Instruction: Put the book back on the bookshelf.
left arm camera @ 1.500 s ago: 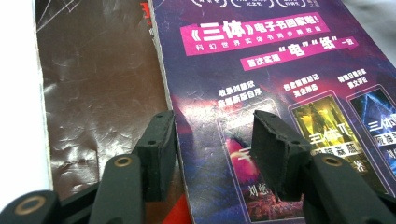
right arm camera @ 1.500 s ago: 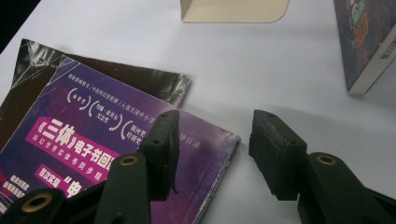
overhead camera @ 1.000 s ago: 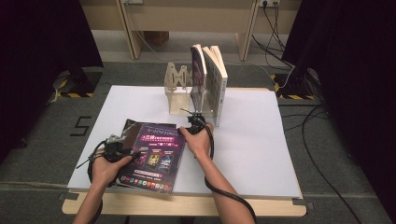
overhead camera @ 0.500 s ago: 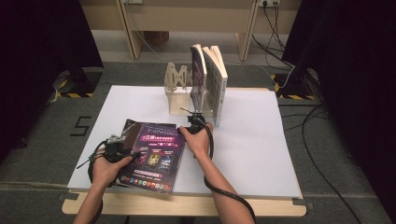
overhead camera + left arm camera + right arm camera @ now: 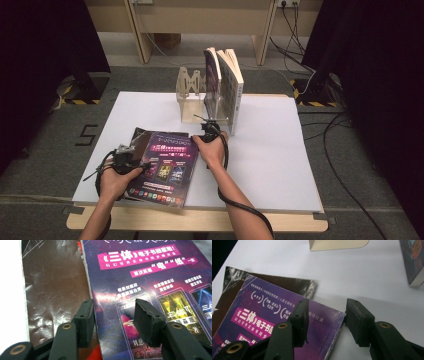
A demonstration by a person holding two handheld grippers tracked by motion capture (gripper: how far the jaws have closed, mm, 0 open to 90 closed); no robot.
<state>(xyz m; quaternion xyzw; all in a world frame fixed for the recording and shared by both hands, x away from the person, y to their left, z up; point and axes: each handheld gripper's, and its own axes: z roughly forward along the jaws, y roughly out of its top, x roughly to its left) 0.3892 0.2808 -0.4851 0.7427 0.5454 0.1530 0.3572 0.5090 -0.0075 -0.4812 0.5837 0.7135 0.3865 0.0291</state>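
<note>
Right tongs (image 5: 325, 321) parted astride the far right corner of the purple book (image 5: 167, 160), one jaw over the cover, the other off its edge on the white sheet; jaws just been closing, pads not yet pressing. Left tongs (image 5: 113, 316) parted too, hovering over the near left part of the cover, gripping nothing, one jaw above the loose dark jacket flap (image 5: 55, 287), the other above the purple print.

Lying flat on the white worktop (image 5: 280, 160), that book, skewed, near the front left, well apart from the rack.

Judged step: taking hold of the book's corner to lift it off the worktop, probably toward the rack. Next move calls for getting a jaw under the cover edge, closing firmly on the whole block and not just the cover, with the left tongs steadying the flap.

Wooden rack (image 5: 192, 97) at the back of the worktop: two books upright (image 5: 227, 85) at its right end, leaning together; slots to their left free.
</note>
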